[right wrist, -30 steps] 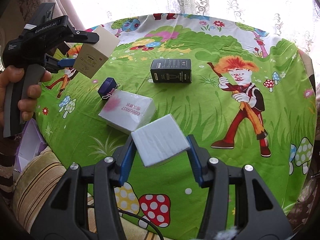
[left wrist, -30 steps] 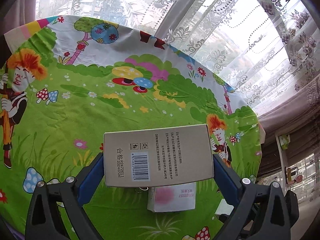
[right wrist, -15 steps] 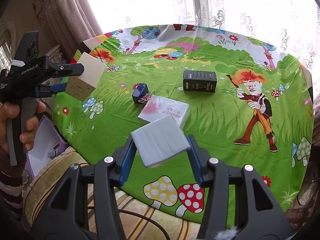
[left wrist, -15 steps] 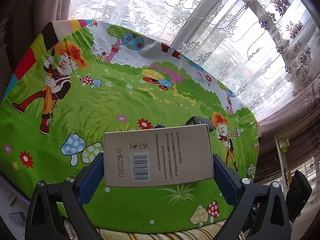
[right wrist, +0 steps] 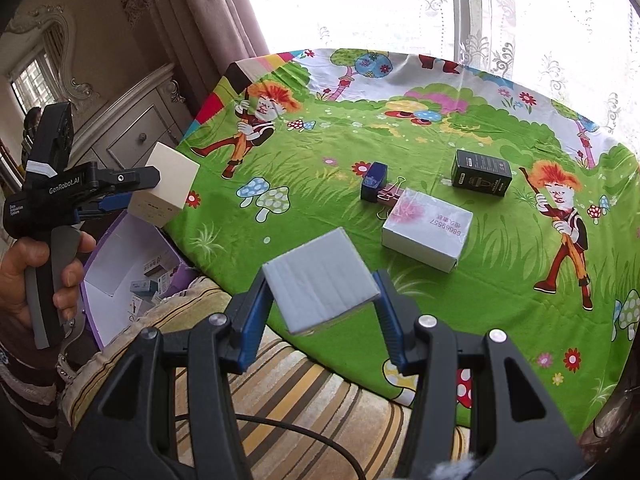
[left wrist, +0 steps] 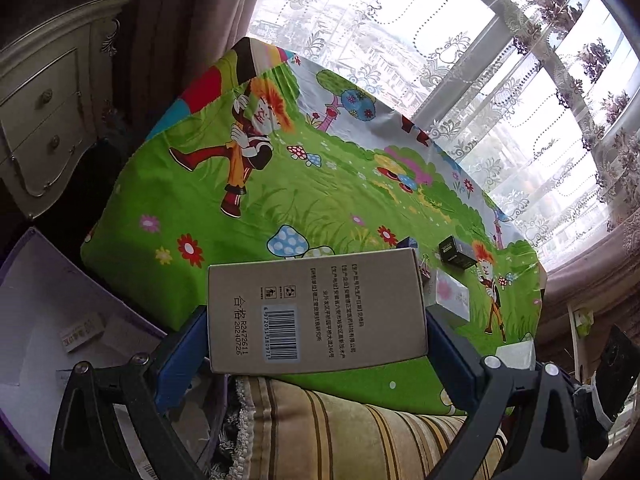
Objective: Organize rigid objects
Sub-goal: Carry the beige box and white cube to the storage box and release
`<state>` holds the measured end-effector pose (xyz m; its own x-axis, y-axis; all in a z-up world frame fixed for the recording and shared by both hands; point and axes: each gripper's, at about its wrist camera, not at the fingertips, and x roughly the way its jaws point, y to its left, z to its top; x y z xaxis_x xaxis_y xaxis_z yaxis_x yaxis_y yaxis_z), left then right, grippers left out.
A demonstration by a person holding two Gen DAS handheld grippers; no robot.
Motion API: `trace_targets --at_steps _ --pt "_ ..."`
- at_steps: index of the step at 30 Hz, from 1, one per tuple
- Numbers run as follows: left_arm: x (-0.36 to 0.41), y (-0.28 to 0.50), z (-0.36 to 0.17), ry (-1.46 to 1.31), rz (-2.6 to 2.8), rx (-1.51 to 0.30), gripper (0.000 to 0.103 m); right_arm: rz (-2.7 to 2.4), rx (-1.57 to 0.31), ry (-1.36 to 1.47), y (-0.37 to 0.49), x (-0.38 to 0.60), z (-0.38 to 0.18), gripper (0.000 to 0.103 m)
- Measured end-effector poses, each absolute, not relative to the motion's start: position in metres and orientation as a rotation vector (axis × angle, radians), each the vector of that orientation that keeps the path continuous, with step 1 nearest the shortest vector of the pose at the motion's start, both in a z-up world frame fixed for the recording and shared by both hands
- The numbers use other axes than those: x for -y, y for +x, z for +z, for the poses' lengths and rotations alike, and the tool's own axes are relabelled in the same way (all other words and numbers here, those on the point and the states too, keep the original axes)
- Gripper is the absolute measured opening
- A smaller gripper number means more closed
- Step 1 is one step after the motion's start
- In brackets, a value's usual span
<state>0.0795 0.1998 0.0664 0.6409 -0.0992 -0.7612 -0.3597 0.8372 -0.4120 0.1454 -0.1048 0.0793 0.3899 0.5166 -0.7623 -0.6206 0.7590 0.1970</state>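
Observation:
My left gripper (left wrist: 316, 320) is shut on a beige barcode box (left wrist: 316, 314) and holds it in the air off the table's left edge, above an open purple storage box (left wrist: 52, 316); it also shows in the right wrist view (right wrist: 160, 192) with the beige box (right wrist: 166, 190). My right gripper (right wrist: 320, 292) is shut on a white flat box (right wrist: 320, 282) over the table's near edge. On the cartoon tablecloth (right wrist: 400, 140) lie a white box with a pink mark (right wrist: 428, 234), a black box (right wrist: 482, 172), a small blue box (right wrist: 374, 182) and a binder clip (right wrist: 390, 198).
The purple storage box (right wrist: 128, 276) on the floor at the left holds several small boxes. A striped cushion (right wrist: 300, 392) lies along the table's near edge. A cream cabinet (left wrist: 44, 120) stands at the left, lace curtains (left wrist: 460, 60) behind the table.
Both grippers have pulled back and to the left with their boxes. The left gripper has gone from over the table to beyond its left edge, above the purple box.

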Motion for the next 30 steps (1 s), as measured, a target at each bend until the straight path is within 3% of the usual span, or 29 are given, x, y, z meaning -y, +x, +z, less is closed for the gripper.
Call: trace_targets --at_steps 16,30 --pt "-0.301 -0.035 0.058 -0.625 0.446 -0.818 0.101 0.955 -0.969 -0.262 0.073 -0.012 0.075 0.054" --pt "-0.333 -0.09 0.047 -0.675 0.52 -0.783 0.102 1.215 -1.007 -0.462 -0.02 -0.122 0.06 0.055"
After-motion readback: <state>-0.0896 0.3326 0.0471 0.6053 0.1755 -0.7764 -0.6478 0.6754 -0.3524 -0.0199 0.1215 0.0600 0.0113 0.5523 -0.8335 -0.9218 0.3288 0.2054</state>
